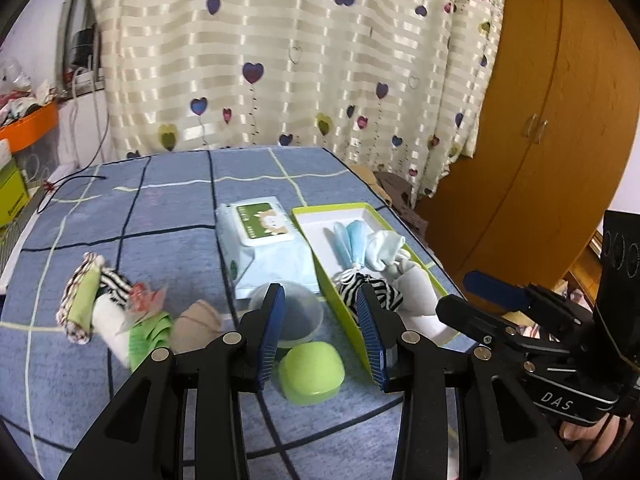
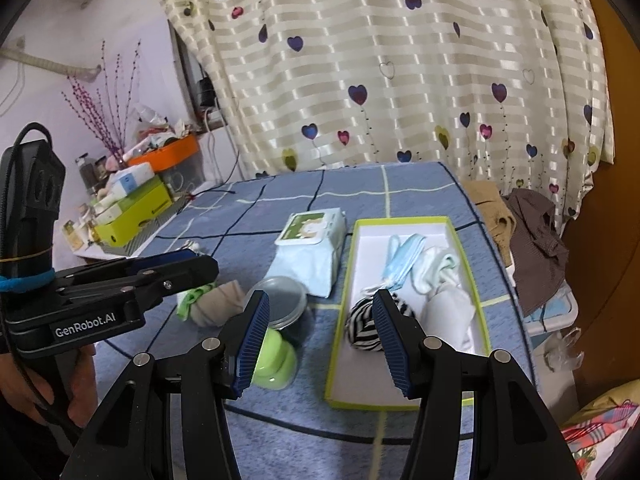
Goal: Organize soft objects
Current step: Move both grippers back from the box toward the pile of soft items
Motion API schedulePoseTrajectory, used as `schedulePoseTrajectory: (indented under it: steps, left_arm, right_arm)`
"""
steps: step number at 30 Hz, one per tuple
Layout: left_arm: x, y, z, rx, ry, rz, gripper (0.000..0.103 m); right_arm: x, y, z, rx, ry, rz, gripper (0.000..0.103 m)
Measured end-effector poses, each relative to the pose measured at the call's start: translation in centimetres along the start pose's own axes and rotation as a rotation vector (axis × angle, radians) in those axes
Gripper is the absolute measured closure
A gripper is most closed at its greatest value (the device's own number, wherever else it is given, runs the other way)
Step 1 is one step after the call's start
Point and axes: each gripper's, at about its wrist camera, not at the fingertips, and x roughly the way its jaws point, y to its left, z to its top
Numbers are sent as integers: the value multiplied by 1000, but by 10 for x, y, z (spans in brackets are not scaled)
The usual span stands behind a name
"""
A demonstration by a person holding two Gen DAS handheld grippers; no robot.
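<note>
Socks and rolled cloths lie in two groups on the blue checked worktop point(image 1: 168, 216): a loose pile point(image 1: 116, 308) at the near left, and a zebra-striped roll point(image 2: 362, 326), white socks point(image 2: 446, 304) and face masks point(image 2: 404, 256) inside the green-rimmed box point(image 2: 340, 344) on the right. Left hand-held gripper point(image 1: 322, 336) and right hand-held gripper point(image 2: 320, 340) both hover with jaws apart, gripping nothing.

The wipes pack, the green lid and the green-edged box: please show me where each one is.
wipes pack point(image 1: 266, 240): left wrist view, on its green label flap.
green lid point(image 1: 312, 370): left wrist view, on the middle of its top.
green-edged box point(image 2: 400, 222): right wrist view, on its far rim.
</note>
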Motion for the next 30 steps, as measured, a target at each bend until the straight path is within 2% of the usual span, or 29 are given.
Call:
schedulePoseTrajectory:
  steps: [7,19,30]
  left_arm:
    - [-12,10,-16,-11,-23,40,64]
    - [-22,27,-30,-32,-23,47,64]
    - [-29,51,-41,-64,-24,74,64]
  right_arm:
    - [1,15,-7,-17,9,20,49]
    - [7,32,-14,-48,35,48,49]
    - [14,45,-18,-68,51,67,43]
